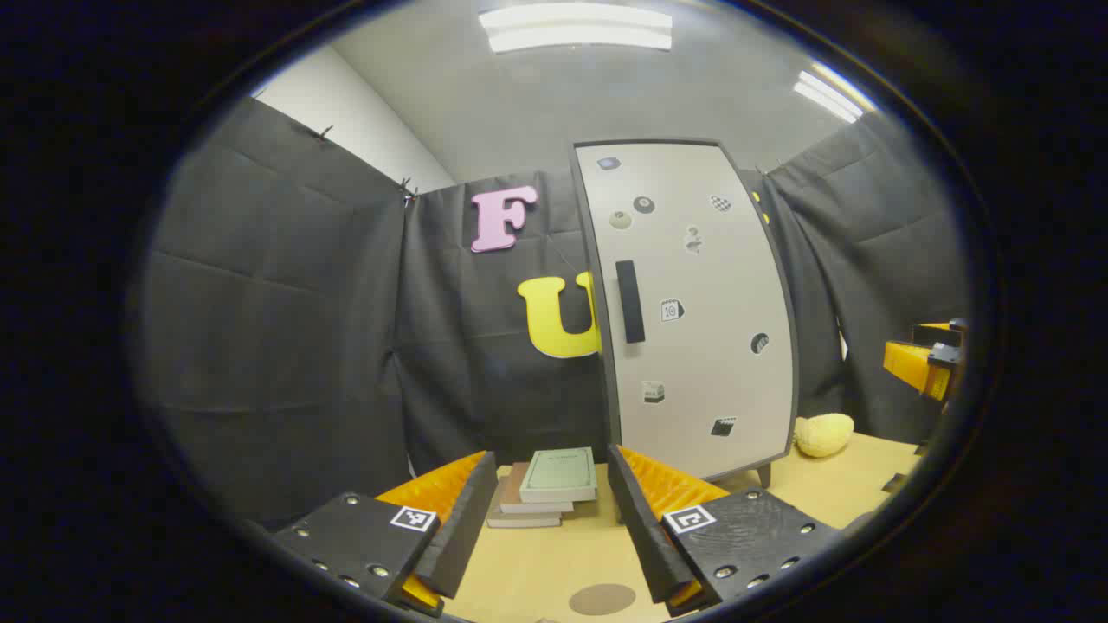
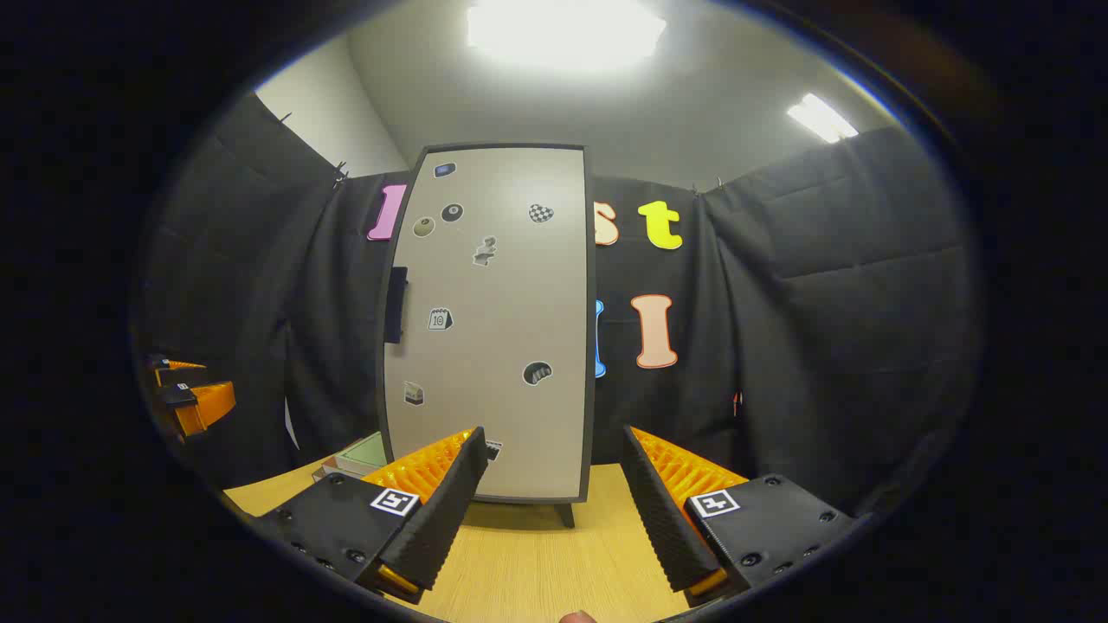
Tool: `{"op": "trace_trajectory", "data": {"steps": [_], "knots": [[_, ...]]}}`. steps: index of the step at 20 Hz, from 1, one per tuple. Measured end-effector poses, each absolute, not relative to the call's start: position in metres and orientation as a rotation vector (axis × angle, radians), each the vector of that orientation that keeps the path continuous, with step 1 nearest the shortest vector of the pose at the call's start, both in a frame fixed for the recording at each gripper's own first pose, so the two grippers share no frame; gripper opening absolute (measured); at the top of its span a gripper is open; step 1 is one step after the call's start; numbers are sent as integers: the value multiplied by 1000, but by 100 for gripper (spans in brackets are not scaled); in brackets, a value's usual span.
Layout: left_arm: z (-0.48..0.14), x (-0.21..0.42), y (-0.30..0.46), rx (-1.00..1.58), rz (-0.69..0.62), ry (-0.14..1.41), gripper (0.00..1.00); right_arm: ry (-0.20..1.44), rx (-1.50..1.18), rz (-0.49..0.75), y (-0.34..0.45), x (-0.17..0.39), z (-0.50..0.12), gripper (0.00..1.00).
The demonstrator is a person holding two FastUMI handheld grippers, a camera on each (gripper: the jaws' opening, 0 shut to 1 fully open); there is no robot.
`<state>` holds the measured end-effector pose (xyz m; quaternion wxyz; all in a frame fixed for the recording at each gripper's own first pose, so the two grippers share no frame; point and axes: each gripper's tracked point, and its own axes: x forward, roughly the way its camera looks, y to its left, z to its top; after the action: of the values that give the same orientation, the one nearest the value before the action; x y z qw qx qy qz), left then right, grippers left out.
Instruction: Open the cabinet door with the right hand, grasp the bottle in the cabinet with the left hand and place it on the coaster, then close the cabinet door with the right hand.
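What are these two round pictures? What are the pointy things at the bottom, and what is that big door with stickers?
Each picture comes from a small camera riding on a hand-held grabber that a person carries, one in each hand. The pointy things at the bottom are each grabber's jaws. The left gripper and the right gripper both have their jaws spread apart, holding nothing. The big thing is a cabinet with a shut door, a dark handle and stickers on it. It stands on a wooden table. Also on the table are a stack of books, a round brown coaster and a yellow lumpy thing I can't identify. The bottle must be inside, hidden for now.
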<state>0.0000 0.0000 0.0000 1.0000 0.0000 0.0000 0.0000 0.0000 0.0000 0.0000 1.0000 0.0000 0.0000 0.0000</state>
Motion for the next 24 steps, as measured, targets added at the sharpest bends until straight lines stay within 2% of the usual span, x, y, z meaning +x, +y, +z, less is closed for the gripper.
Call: {"op": "trace_trajectory", "data": {"steps": [1,11,12,13,14,15,20,21,24], "knots": [[2,1,0,-3,1,-2,77,0,-5,-1,0,1,0,97],[2,1,5,-5,8,-4,77,7,8,1,1,4,0,98],[1,1,6,-4,8,-4,80,7,9,1,0,4,0,98],[1,1,6,-3,8,-3,77,6,10,0,1,4,1,98],[1,2,6,-3,9,-3,80,6,11,2,1,4,1,98],[2,3,6,-5,9,-2,77,5,15,4,2,4,2,98],[3,3,8,-9,15,-8,77,2,18,10,5,8,6,98],[4,4,10,-6,16,-8,80,7,19,11,5,9,5,98],[0,6,14,-7,24,-2,77,16,20,18,8,12,6,98]]}}
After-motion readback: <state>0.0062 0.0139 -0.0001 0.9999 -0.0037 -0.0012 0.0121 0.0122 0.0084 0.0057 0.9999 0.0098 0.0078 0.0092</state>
